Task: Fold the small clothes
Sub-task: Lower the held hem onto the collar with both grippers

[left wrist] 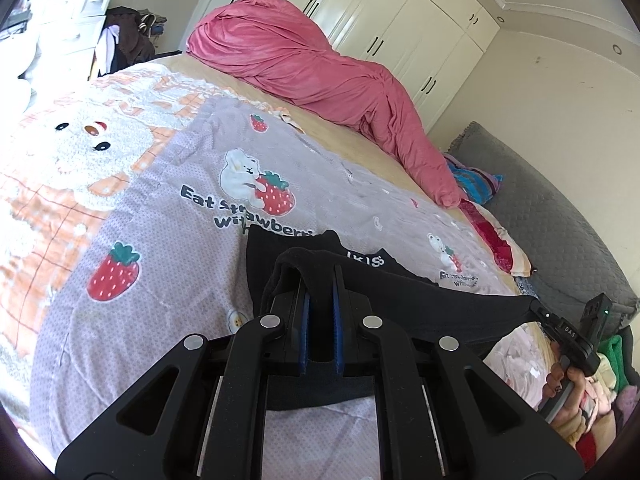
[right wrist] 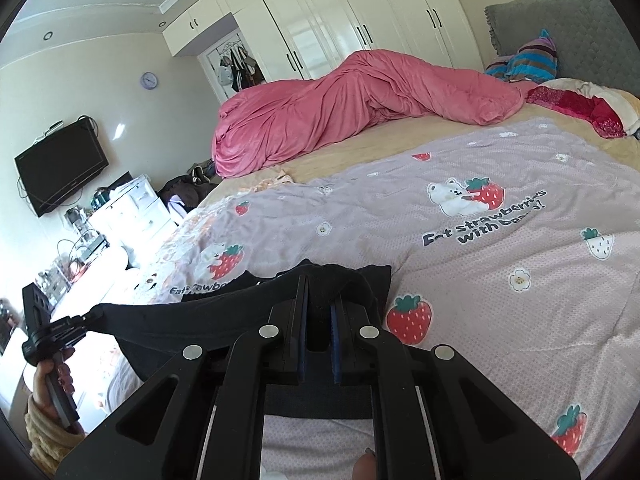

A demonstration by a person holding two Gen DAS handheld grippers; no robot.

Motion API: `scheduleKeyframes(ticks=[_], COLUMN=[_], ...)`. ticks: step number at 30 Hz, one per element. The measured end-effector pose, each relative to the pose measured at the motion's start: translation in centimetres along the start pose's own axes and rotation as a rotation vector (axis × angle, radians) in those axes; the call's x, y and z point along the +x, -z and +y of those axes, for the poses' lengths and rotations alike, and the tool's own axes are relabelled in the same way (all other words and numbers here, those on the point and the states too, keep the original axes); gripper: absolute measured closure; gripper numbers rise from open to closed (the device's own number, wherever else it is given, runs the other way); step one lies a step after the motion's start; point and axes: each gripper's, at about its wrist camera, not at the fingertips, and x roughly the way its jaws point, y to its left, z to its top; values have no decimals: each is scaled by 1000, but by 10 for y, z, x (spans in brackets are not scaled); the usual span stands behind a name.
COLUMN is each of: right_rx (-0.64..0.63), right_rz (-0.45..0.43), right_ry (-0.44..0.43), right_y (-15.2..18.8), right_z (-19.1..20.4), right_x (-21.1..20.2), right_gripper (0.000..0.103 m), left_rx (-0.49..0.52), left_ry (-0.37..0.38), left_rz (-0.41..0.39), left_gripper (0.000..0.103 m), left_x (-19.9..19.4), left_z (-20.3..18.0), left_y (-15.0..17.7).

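Currently the left gripper [left wrist: 320, 280] and right gripper [right wrist: 320, 292] each pinch one end of the black garment [left wrist: 420, 300], stretched above the bed [left wrist: 160, 240] at six o'clock; uneven lowering could skew the fold over the part lying flat.

A: Bright daylight all over; the white wardrobe doors [right wrist: 320, 20] show glare.
B: Strong fisheye bending with dark corners. The bed cover [left wrist: 160, 240] looks sharp, only soft shadows.
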Motion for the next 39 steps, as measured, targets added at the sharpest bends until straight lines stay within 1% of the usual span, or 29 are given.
scheduleKeyframes(ticks=[8, 15, 28, 32, 34, 35, 37, 38, 39], right_rx=[20, 21, 28, 48, 55, 66, 99, 113, 122], right_rz=[12, 27, 77, 99, 102, 104, 106, 97, 93], right_ry=[8, 30, 63, 71, 90, 102, 118, 116, 115], right_y=[-7, -13, 3, 7, 7, 8, 9, 10, 11], right_z=[-3, -5, -20, -29, -33, -37, -45, -48, -50], right_x=[20, 44, 80, 95, 100, 102, 103, 101, 99], right_gripper=[95, 95, 95, 94, 88, 87, 63, 62, 62], left_rx=[-9, 10, -6, -16, -19, -23, -40, -37, -31], left_ry=[-19, -60, -90, -107, -110, -112, -114, -122, -129], left_rz=[13, 34, 70, 81, 87, 94, 96, 88, 79], left_gripper=[100, 100, 100, 99, 97, 96, 91, 84, 81], left_x=[18, 38, 71, 83, 90, 93, 94, 91, 88], left_z=[9, 16, 29, 34, 36, 38, 40, 39, 39], left_y=[-7, -12, -12, -12, -12, -11, -10, -10, -11])
